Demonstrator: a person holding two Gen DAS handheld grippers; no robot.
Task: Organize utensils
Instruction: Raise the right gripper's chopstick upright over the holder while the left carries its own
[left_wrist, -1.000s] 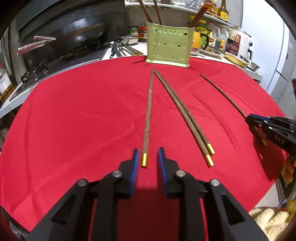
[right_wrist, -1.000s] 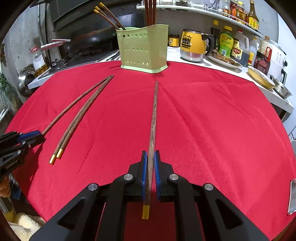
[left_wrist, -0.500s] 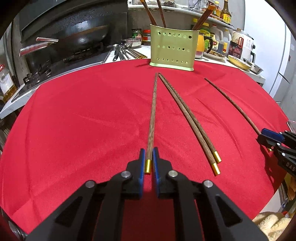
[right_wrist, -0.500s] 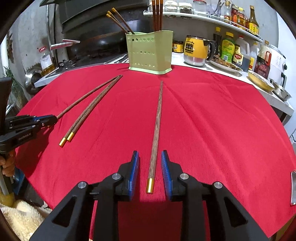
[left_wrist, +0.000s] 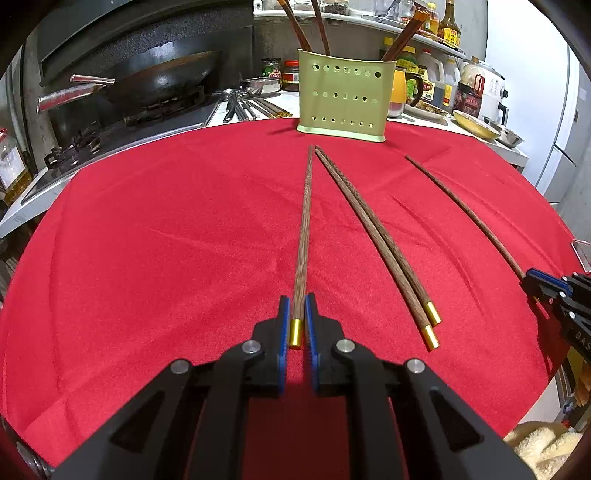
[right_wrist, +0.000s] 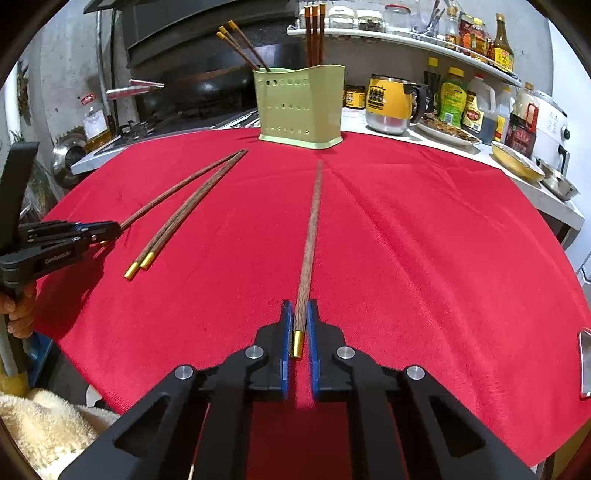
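Both hand-held grippers, left (left_wrist: 296, 317) and right (right_wrist: 299, 321), clamped on a chopstick (left_wrist: 303, 236) each near gold tip; thin, stiff, slippery, so grip further up.

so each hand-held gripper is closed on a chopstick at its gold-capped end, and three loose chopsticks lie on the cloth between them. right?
Not quite: two loose chopsticks lie between them, not three; the left wrist view shows the pair side by side. The rest holds: the left hand-held gripper and the right hand-held gripper each grip one chopstick at its gold-capped end.
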